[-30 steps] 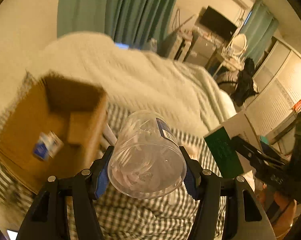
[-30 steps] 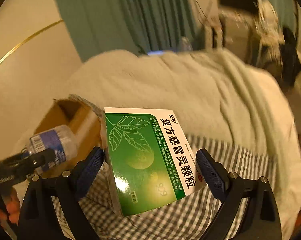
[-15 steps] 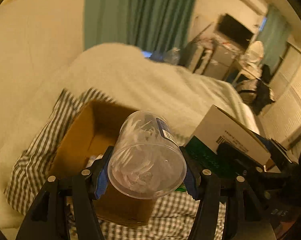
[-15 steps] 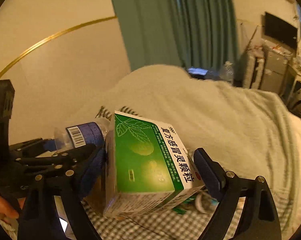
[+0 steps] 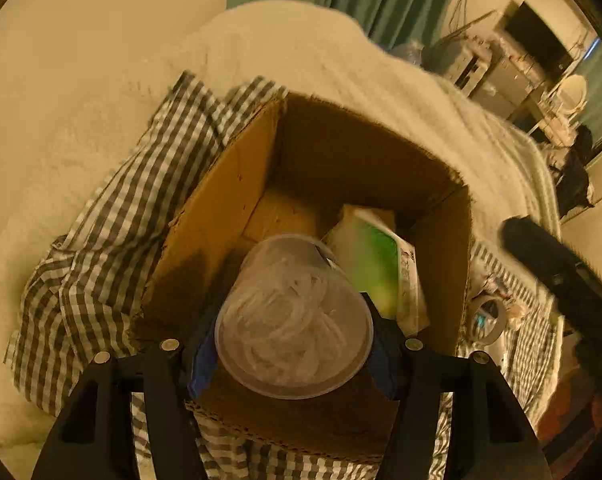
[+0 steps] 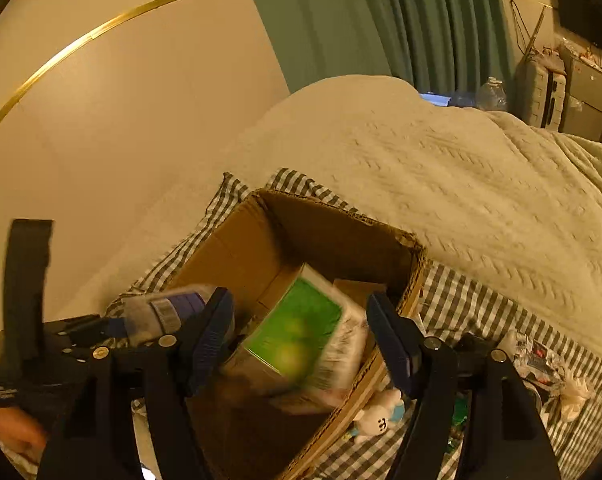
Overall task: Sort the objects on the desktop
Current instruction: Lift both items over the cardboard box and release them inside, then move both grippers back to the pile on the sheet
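The left tongs [image 5: 293,344] gripped a clear round plastic jar [image 5: 293,316] above the brown corrugated cardboard box [image 5: 229,200]; the right tongs [image 6: 301,344] gaped wide around a blurred glossy green carton [image 6: 301,332].

Cream knitted blanket [image 6: 441,168]: spread over the bed, rumpled. Checked cloth [image 5: 113,216]: lying on the blanket's near part. Green curtain [image 6: 381,20]: hanging behind the blanket's far end. Dark television [image 5: 537,36]: beyond the blanket, right of the curtain. Cream wall [image 6: 121,92]: left of the blanket.
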